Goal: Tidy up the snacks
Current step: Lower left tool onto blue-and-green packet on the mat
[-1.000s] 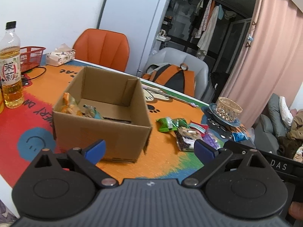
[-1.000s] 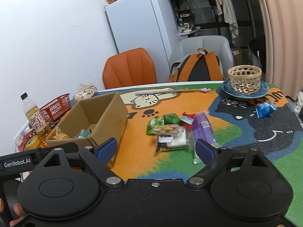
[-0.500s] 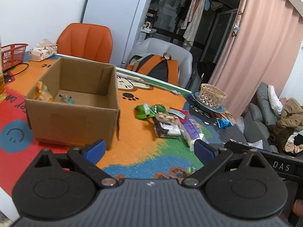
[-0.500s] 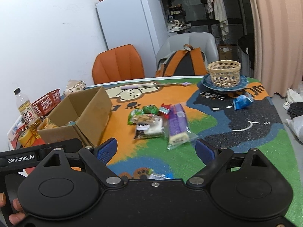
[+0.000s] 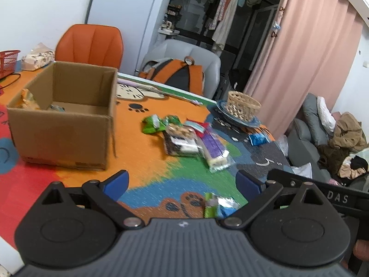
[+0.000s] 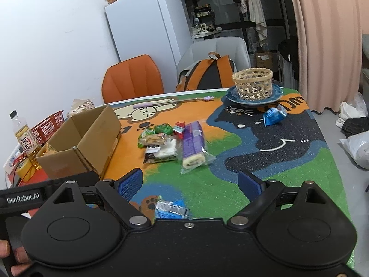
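An open cardboard box (image 5: pixel 62 124) (image 6: pixel 92 143) stands on the left of the colourful table mat, with a few snack packets inside. A pile of snacks lies mid-table: green packets (image 5: pixel 156 123) (image 6: pixel 161 130), a cookie pack (image 5: pixel 180 140) (image 6: pixel 161 150) and a purple-wrapped roll cake (image 5: pixel 214 150) (image 6: pixel 192 145). A small packet (image 5: pixel 215 204) (image 6: pixel 170 209) lies near the front edge, close under both grippers. A blue packet (image 6: pixel 274 116) lies near the basket. My left gripper (image 5: pixel 182 182) and right gripper (image 6: pixel 190 183) are both open and empty, held above the front of the table.
A wicker basket (image 6: pixel 252 83) sits on a blue plate at the back right. A tea bottle (image 6: pixel 25 140), red basket (image 6: pixel 47 127) and tape roll (image 6: pixel 24 168) stand left of the box. An orange chair (image 6: pixel 132 80) and a grey chair with a backpack (image 6: pixel 207 73) stand behind the table.
Both grippers have pulled back and up from the table, the left one swinging right. The box and snack pile look farther off, and the small front packet has come into view.
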`<move>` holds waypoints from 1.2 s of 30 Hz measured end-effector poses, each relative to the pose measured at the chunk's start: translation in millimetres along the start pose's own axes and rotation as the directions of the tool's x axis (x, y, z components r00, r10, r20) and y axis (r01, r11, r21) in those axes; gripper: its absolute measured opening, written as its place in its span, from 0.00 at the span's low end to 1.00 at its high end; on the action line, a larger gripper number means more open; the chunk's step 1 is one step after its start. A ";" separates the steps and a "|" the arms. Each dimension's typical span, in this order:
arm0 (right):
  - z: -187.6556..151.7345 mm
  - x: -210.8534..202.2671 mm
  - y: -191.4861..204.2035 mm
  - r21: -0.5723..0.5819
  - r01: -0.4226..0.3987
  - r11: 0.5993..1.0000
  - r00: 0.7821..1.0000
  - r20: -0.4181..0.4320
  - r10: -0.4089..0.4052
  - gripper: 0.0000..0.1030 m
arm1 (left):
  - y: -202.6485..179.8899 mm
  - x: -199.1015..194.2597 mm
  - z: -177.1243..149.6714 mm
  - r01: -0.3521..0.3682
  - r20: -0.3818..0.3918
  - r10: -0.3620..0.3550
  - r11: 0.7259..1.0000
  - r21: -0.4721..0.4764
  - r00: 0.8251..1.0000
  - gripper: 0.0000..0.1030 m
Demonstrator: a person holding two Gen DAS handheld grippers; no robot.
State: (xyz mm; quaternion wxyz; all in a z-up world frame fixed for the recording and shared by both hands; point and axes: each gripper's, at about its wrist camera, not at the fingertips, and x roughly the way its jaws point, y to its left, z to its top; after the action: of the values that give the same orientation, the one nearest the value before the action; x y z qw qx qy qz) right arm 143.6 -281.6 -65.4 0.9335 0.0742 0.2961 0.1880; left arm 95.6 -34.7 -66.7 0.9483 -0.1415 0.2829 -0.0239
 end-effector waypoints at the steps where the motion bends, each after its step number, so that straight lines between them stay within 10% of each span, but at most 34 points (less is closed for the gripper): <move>1: -1.2 0.2 -2.4 0.005 0.001 1.000 1.000 -0.002 -0.001 0.87 | -3.0 1.6 -2.2 0.005 -0.006 -0.005 1.000 0.005 1.000 0.95; 25: -23.1 -4.6 -68.8 0.120 0.041 0.992 0.999 -0.004 -0.041 0.86 | -54.9 46.9 -36.6 0.073 -0.107 -0.067 0.996 0.060 0.992 0.90; 31: -27.2 2.5 -69.1 0.112 0.034 0.993 0.999 -0.026 -0.031 0.87 | -59.3 60.5 -44.1 0.080 -0.137 -0.070 0.994 0.068 0.988 0.74; 36: -30.1 8.5 -70.7 0.122 0.033 0.992 0.999 -0.040 -0.029 0.87 | -59.3 70.6 -50.4 0.086 -0.161 -0.071 0.993 0.086 0.984 0.40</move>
State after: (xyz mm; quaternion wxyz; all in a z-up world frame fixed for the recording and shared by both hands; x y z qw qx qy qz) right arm 154.2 -342.4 -112.1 0.9242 0.1230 0.3259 0.1564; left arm 129.5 -113.2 -127.6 0.9268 -0.1059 0.3499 -0.0857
